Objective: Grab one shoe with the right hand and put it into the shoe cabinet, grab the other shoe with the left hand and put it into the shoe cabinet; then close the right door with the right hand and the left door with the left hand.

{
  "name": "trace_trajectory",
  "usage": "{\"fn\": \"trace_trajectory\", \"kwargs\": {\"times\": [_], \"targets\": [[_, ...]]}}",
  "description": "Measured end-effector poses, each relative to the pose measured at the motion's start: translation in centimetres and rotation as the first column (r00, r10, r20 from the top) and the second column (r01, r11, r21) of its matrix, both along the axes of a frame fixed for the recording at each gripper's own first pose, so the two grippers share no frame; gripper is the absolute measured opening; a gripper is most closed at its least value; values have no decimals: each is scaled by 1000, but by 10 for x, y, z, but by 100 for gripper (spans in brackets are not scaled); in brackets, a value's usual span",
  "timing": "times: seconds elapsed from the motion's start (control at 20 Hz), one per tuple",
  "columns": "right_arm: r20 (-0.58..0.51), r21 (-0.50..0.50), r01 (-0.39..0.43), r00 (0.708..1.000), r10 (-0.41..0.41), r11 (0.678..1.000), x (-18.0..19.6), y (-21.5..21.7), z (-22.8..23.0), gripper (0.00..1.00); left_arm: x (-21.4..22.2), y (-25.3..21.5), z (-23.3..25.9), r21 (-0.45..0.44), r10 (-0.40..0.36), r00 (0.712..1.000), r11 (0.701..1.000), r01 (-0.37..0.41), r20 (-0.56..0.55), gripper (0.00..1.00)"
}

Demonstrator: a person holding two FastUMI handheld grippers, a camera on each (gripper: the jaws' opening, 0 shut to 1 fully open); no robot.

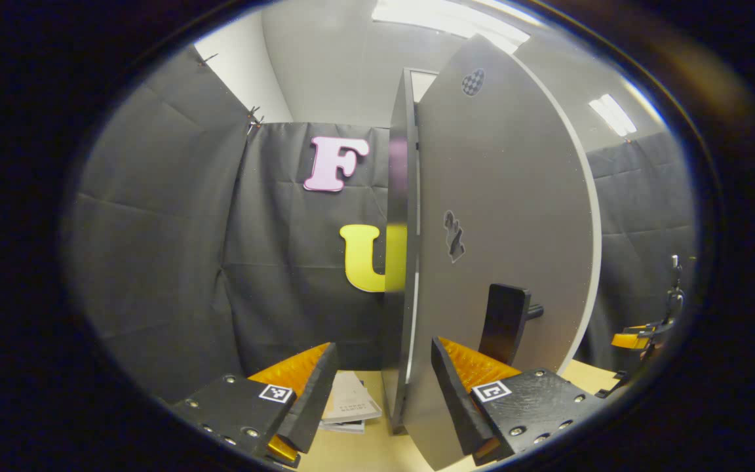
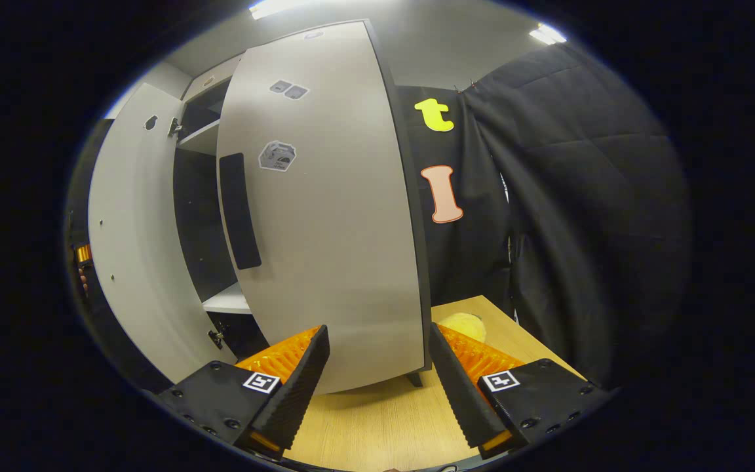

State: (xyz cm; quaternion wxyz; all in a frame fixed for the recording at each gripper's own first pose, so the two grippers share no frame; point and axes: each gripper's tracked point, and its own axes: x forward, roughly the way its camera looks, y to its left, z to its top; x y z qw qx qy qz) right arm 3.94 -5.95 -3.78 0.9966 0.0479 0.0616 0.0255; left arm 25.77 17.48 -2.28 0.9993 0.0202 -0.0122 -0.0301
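Now right door [image 2: 331,216] upright, nearly shut.

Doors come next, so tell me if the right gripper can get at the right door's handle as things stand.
Probably yes. The right gripper is open before the right door, and nothing lies between it and the dark handle up to its left.

txt: none legible | booklet [image 1: 350,400] print too blurred

Bright ceiling strip lights [image 1: 449,16] glare overhead; fisheye bends straight edges, and the rims blur dim.
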Motion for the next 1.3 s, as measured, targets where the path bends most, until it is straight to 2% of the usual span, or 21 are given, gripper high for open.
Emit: {"fn": "trace_trajectory", "kwargs": {"times": [0.1,0.15,0.3,0.35,0.45,0.5,0.55,0.6,0.7,0.75,0.8,0.85,0.9,0.95,1.0,1.05,1.2,1.25,1.3], "targets": [[6,1,-16,1000,16,1000,8,-3,4,96,-6,-20,-1,24,19,1000,1000,-19,0,83],[6,4,-29,1000,29,1000,14,-4,4,93,-6,-30,-3,38,24,1000,999,-24,-3,83],[-3,5,-73,997,73,997,28,-10,6,92,-1,-54,-1,56,74,997,996,-74,2,83],[-9,-1,-87,996,87,996,31,-15,8,92,-2,-62,-4,50,96,995,994,-96,1,89],[-9,-6,-113,994,113,994,40,-28,17,96,2,-83,-10,34,134,991,990,-134,-7,89],[-6,-7,-131,991,131,991,42,-33,22,92,4,-95,-15,17,144,989,989,-144,-13,83],[6,-15,-143,990,144,990,45,-39,26,96,5,-109,-22,-3,146,989,989,-147,-18,83],[16,-28,-150,988,151,988,48,-45,27,96,7,-124,-30,-24,143,989,989,-144,-27,89],[0,-34,-178,984,178,983,51,-52,25,96,4,-141,-39,-35,173,984,984,-175,-45,89],[3,-21,-194,981,194,981,51,-55,26,96,-2,-146,-40,-20,202,978,979,-203,-46,83],[8,-2,-216,976,216,976,52,-56,28,92,-11,-148,-38,-7,232,972,973,-232,-39,83],[6,14,-236,972,236,972,52,-54,28,93,-21,-150,-38,0,255,966,967,-255,-37,83],[0,21,-254,967,254,967,53,-52,25,98,-34,-152,-37,6,276,960,961,-276,-35,83],[-9,14,-266,964,266,964,54,-51,23,98,-46,-154,-36,12,288,957,958,-288,-25,83],[-17,1,-266,964,266,964,54,-52,22,98,-58,-155,-32,16,297,955,955,-297,-12,83],[-17,-9,-260,966,259,966,54,-53,23,98,-70,-157,-29,20,307,952,951,-307,1,89],[-14,-5,-241,970,241,970,48,-49,29,98,-98,-148,-23,37,366,930,930,-367,23,89],[-14,1,-236,972,236,972,46,-45,32,98,-100,-145,-22,38,379,925,924,-380,30,83],[-12,7,-229,973,230,973,43,-42,36,98,-100,-145,-17,31,382,923,923,-384,41,89]]}}
